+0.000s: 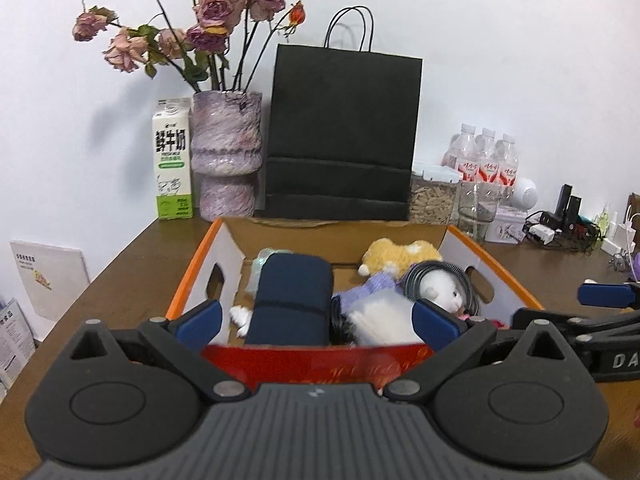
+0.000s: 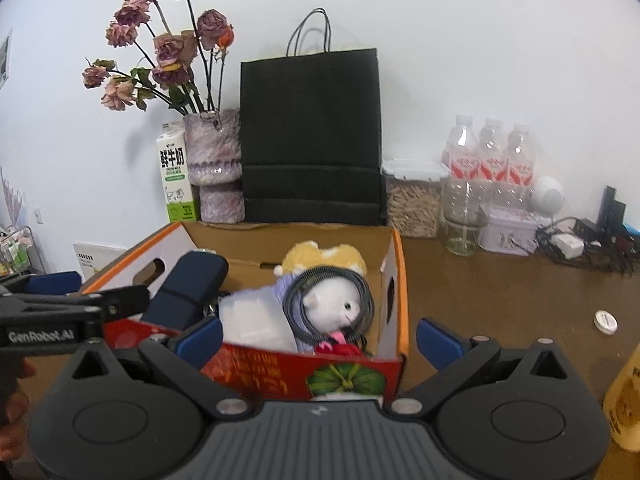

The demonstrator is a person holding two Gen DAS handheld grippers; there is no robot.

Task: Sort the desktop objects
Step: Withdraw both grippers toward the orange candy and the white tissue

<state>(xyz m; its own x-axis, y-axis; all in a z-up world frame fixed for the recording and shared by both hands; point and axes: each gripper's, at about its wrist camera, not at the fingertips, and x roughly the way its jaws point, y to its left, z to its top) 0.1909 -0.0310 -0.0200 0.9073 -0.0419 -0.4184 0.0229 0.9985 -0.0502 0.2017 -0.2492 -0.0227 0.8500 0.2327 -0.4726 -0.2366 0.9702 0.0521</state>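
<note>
A cardboard box with an orange rim and a red front wall stands on the brown desk. In it lie a navy case, a yellow plush, and a white plush toy ringed by a coiled black cable. My left gripper hangs open over the box's near wall and holds nothing. My right gripper is open too, at the box's near right corner. Each view shows the other gripper's blue fingers at its edge.
Behind the box stand a black paper bag, a purple vase of dried roses and a milk carton. Water bottles, a peg container, a glass jar, a tin and cables fill the right. A white cap and a yellow bottle lie nearby.
</note>
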